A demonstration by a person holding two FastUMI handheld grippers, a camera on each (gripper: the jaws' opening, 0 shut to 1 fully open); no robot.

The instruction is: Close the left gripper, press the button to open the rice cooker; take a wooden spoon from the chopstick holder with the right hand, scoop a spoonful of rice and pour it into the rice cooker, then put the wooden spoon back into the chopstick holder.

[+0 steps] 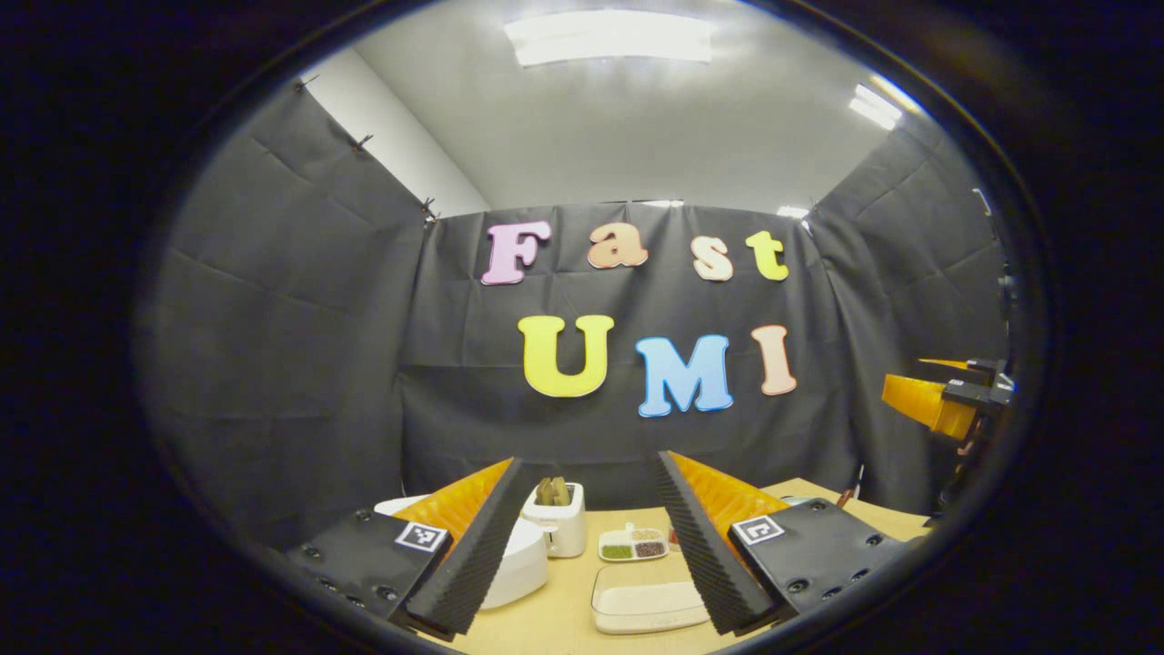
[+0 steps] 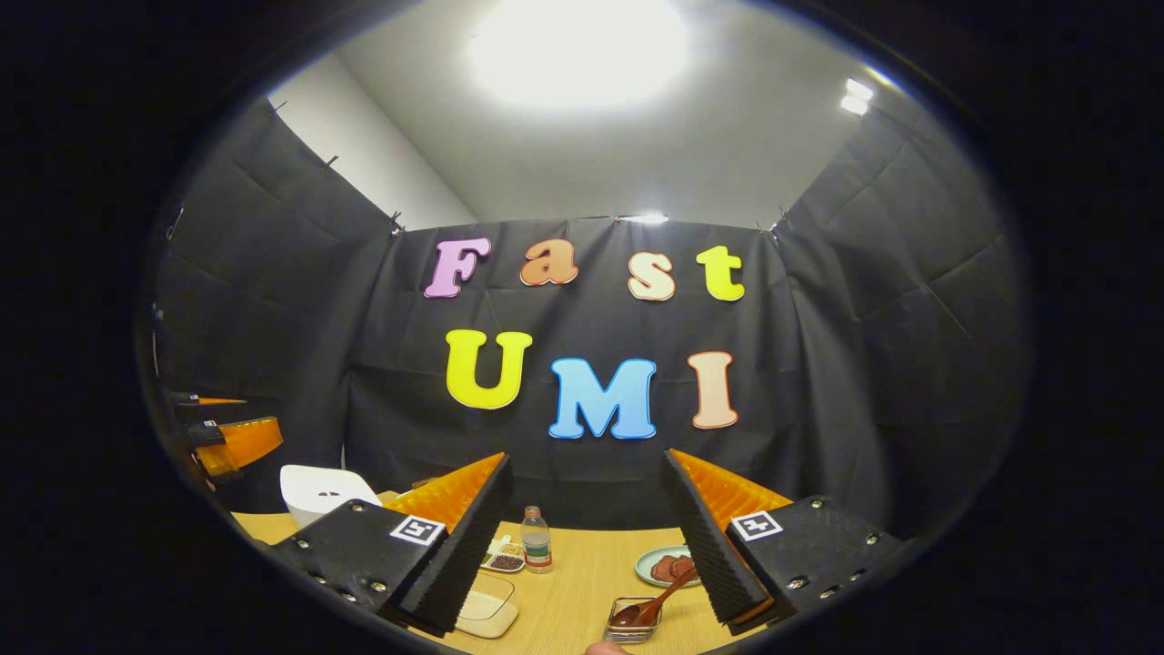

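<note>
Two grippers hover with fingers spread above the table (image 1: 564,609): the left gripper (image 1: 587,537) should press its fingers together before lowering onto the white rice cooker (image 1: 518,564) at its lower left, while the right gripper (image 2: 587,537) waits near the wooden spoon (image 2: 650,605).

No text reads clearly, not even the bottle's (image 2: 536,540) label.

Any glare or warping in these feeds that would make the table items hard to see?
Left gripper view: ceiling light is bright but contained; the rice tray reads clearly; fisheye bends the edges. Right gripper view: ceiling light blooms into a white patch; the spoon sits low at the rim, small and partly cut off.
</note>
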